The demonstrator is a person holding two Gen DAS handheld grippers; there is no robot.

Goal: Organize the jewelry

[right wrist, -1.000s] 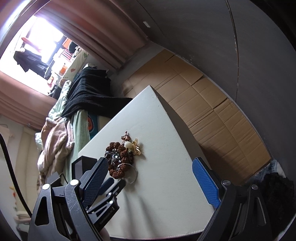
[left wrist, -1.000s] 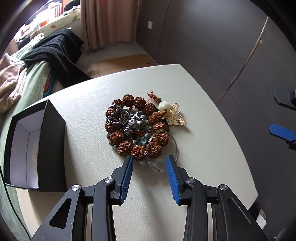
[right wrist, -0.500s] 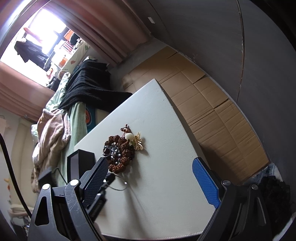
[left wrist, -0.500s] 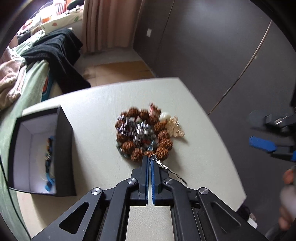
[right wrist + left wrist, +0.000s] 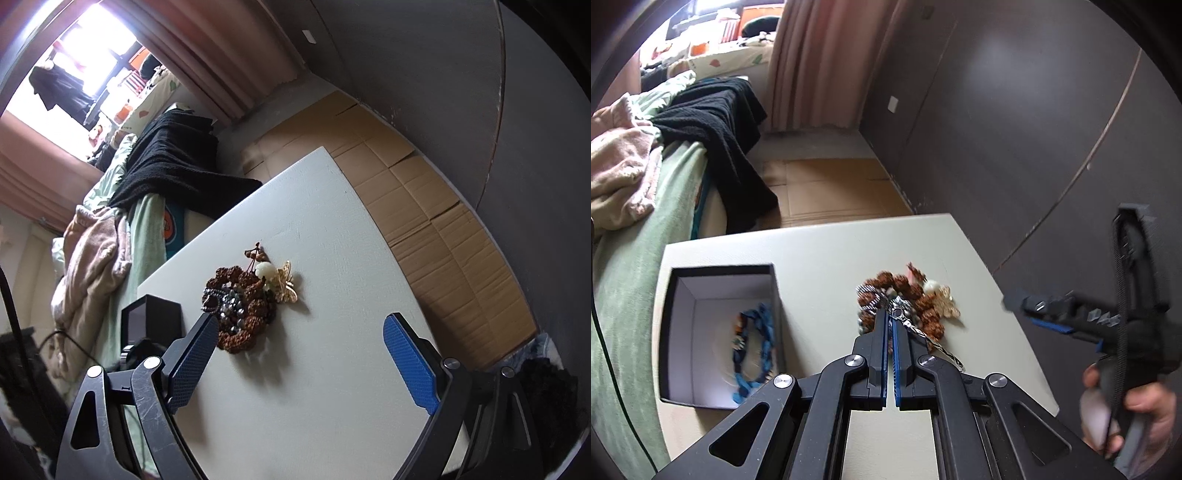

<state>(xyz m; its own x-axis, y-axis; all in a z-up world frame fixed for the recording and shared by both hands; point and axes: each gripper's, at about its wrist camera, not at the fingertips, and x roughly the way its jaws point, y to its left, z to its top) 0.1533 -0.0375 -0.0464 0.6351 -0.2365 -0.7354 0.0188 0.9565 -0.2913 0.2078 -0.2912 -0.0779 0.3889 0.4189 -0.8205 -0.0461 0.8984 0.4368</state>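
Silver chain [image 5: 925, 338] pinched in our left tool [image 5: 889, 325], fingers pressed together on it; it trails back-right along the right finger, lifted off the bead pile [image 5: 905, 299] on the counter [image 5: 820, 258]. Black box [image 5: 679, 332] lies to the tool's left, open side up, blue bracelet [image 5: 753, 350] inside. Left hand is nearer. Right tool [image 5: 295, 365] spread, holding nothing. No readable labels or writing.

The right gripper [image 5: 299, 363] hangs over the white desk [image 5: 332, 369], fingers [image 5: 410, 363] spread wide. A jewelry heap [image 5: 245, 299] lies just beside a black box [image 5: 153, 319] near the desk's edge.
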